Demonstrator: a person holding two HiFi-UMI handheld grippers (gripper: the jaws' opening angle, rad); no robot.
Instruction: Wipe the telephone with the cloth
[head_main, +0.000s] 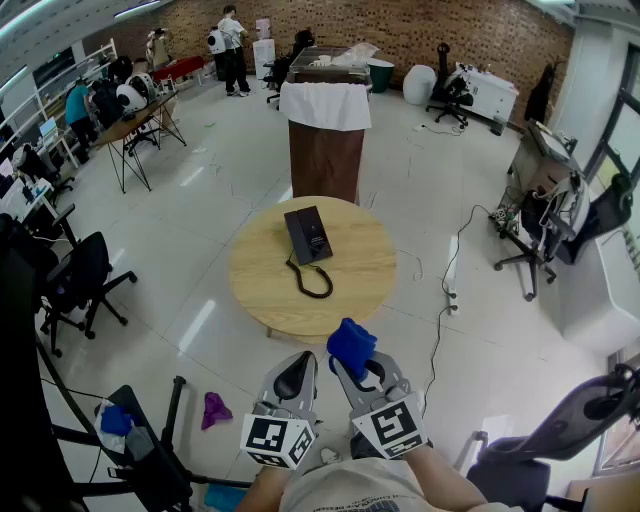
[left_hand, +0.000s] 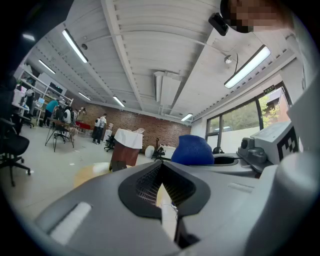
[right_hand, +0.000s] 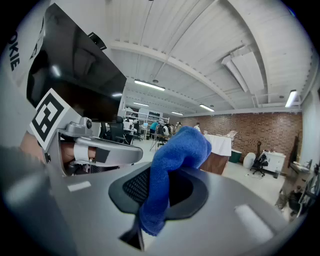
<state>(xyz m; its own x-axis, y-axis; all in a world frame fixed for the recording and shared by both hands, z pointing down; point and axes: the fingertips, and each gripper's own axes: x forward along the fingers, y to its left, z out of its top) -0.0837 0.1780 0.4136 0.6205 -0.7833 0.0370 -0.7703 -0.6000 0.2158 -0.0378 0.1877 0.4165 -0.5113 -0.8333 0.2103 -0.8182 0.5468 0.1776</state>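
Note:
A black telephone (head_main: 308, 234) lies on the round wooden table (head_main: 365, 270), its coiled cord (head_main: 312, 281) trailing toward me. My right gripper (head_main: 353, 352) is shut on a blue cloth (head_main: 351, 345), which bulges out above its jaws (right_hand: 176, 159). It hovers just short of the table's near edge. My left gripper (head_main: 296, 373) sits beside it to the left, shut with nothing between its jaws (left_hand: 159, 184). The blue cloth (left_hand: 193, 150) also shows at the right in the left gripper view. Both grippers are apart from the telephone.
A brown lectern (head_main: 325, 135) with a white cover stands just behind the table. Office chairs (head_main: 82, 283) are at the left and right (head_main: 560, 442). A cable (head_main: 447, 290) runs across the floor at the right. A purple rag (head_main: 214, 409) lies on the floor at lower left.

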